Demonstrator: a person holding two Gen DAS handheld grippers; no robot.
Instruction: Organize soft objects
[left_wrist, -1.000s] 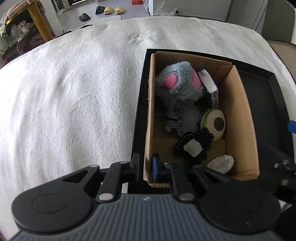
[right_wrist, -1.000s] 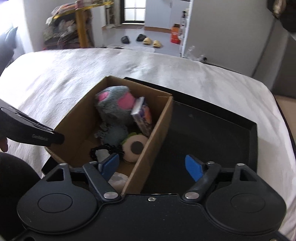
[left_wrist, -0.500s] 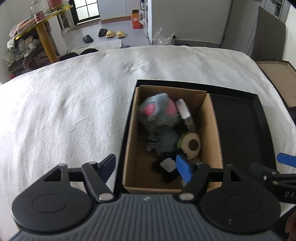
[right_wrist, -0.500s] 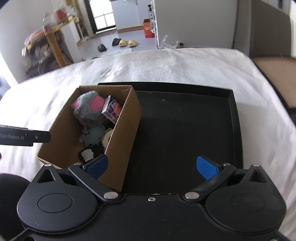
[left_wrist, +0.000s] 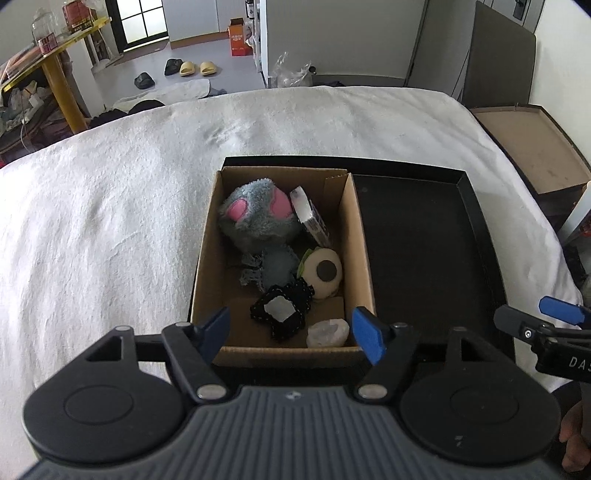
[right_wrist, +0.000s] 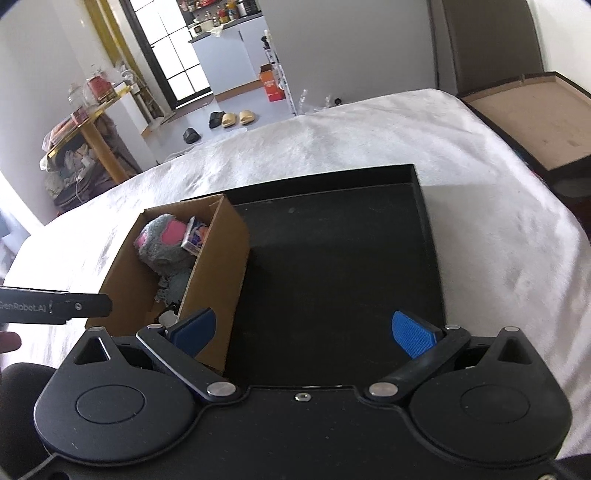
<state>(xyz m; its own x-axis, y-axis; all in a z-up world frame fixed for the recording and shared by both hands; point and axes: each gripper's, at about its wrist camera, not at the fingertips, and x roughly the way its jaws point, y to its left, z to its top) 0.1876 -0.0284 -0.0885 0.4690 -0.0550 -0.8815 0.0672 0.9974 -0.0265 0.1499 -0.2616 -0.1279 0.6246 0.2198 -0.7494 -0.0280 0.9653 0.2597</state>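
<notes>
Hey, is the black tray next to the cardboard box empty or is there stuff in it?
Empty beside the box. The black tray shows only bare floor there; the soft toys all sit inside the cardboard box, which stands at its left end.

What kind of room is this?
Probably a home, maybe a bedroom: a bed-like surface under a white blanket, slippers on the floor, and a kitchen counter past the doorway.

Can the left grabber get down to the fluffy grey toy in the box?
Probably yes. The cardboard box is open on top, the grey plush toy lies uncovered at its far end, and the left gripper hangs above the near edge, open and holding nothing.
</notes>
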